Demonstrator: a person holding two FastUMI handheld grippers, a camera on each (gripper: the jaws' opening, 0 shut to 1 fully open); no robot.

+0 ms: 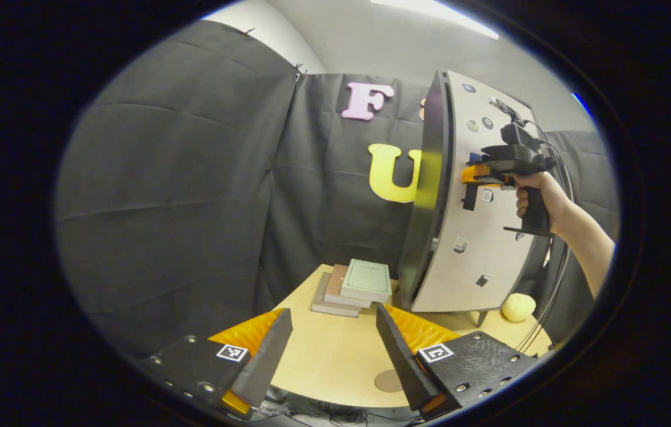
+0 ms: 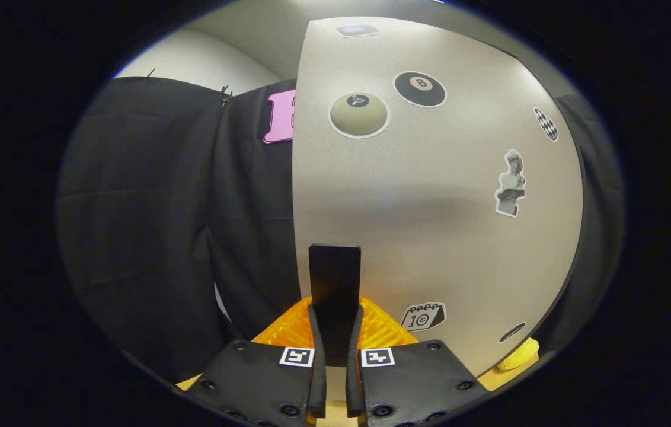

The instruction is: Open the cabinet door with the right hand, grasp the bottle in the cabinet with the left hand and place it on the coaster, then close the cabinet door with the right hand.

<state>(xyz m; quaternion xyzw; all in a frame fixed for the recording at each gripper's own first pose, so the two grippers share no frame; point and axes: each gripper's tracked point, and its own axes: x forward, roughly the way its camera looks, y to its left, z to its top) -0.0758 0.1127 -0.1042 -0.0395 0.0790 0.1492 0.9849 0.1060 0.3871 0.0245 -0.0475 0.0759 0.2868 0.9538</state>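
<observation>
Right gripper (image 2: 335, 385) fingers pinched on cabinet door (image 2: 430, 207) handle (image 2: 335, 290) for pulling; left gripper (image 1: 334, 350) fingers spread, held ready.

right hand-held gripper (image 2: 335, 379) clamping door handle (image 2: 335, 290), stickered cabinet door (image 2: 430, 207)

We hold our left gripper (image 1: 334, 350) spread wide and low; our right gripper (image 2: 335, 356) is clamped, hand (image 1: 540, 198) raised

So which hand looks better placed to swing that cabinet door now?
The right. The right gripper is shut on the door's black handle, while the left gripper hangs open over the table, away from the cabinet door.
</observation>
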